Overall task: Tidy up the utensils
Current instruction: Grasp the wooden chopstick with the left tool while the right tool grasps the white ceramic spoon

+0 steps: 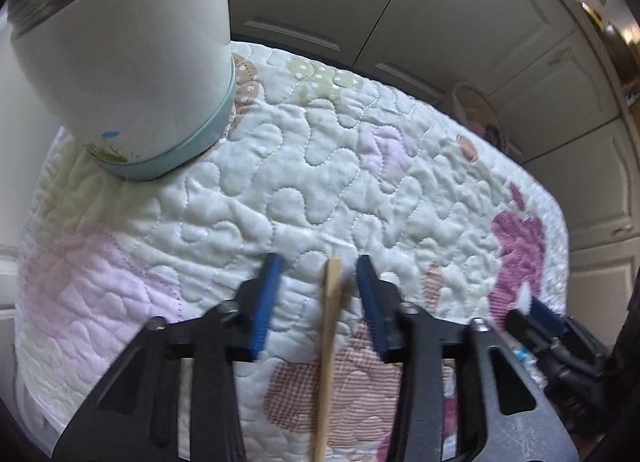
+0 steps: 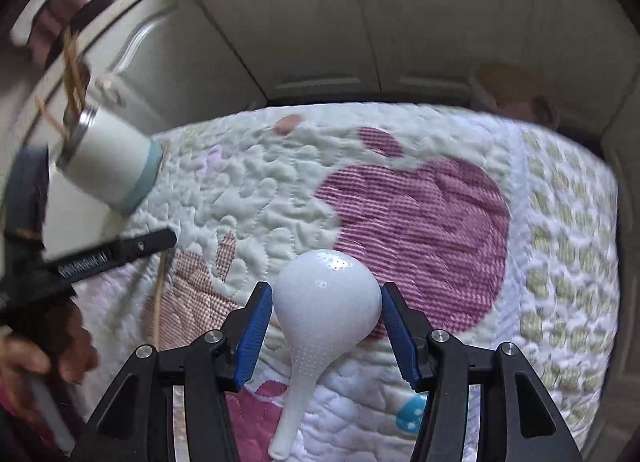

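Observation:
A white cup point(image 1: 128, 49) with a pale blue base and metal rim stands on the quilted cloth at the far left; in the right wrist view the cup point(image 2: 108, 161) holds several wooden sticks. A wooden chopstick point(image 1: 330, 342) lies on the cloth between the fingers of my open left gripper point(image 1: 316, 294), untouched by them. It also shows in the right wrist view point(image 2: 160, 294). A white plastic rice paddle point(image 2: 320, 314) lies on the cloth between the fingers of my open right gripper point(image 2: 326, 326), its head nearly filling the gap.
The quilted cloth point(image 1: 320, 165) covers the table, whose far edge drops off before cream cabinet doors point(image 1: 460, 13). My left gripper's body point(image 2: 100, 254) and the hand holding it sit at the left of the right wrist view. My right gripper's body point(image 1: 552, 338) shows at the right.

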`<state>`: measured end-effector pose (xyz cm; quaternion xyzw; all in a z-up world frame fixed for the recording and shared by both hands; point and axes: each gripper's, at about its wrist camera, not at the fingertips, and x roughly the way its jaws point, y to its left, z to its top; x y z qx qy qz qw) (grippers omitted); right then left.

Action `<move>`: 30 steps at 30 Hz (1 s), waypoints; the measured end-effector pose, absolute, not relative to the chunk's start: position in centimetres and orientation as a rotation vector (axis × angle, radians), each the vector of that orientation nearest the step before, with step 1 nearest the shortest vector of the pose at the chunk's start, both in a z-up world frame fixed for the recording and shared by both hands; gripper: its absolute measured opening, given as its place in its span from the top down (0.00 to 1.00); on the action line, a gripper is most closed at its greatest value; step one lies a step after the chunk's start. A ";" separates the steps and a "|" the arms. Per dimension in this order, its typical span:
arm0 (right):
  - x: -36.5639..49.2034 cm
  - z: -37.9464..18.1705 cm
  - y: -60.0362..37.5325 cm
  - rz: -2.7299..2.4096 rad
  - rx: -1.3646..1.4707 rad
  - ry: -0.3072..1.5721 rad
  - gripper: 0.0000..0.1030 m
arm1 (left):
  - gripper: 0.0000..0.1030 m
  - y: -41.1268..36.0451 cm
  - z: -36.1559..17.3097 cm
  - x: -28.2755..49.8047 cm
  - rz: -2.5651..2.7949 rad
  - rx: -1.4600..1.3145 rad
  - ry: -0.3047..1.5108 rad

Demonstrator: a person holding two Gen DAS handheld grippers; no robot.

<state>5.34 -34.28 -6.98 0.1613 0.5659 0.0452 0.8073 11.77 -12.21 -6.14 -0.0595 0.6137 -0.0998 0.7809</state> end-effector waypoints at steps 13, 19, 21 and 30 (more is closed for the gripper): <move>5.4 -7.3 -31.8 0.067 0.222 1.179 0.69 | 0.93 -11.9 -6.3 12.1 -0.259 -0.148 1.324; 5.3 -6.2 -32.9 0.075 0.258 1.165 0.75 | 0.93 -11.1 -5.4 11.7 -0.274 -0.174 1.304; 4.9 -6.2 -33.6 0.080 0.284 1.187 0.60 | 0.94 -10.9 -5.0 11.4 -0.288 -0.175 1.293; 4.9 -8.1 -35.6 0.145 0.457 1.177 0.54 | 0.94 -10.0 -4.4 10.7 -0.290 -0.191 1.307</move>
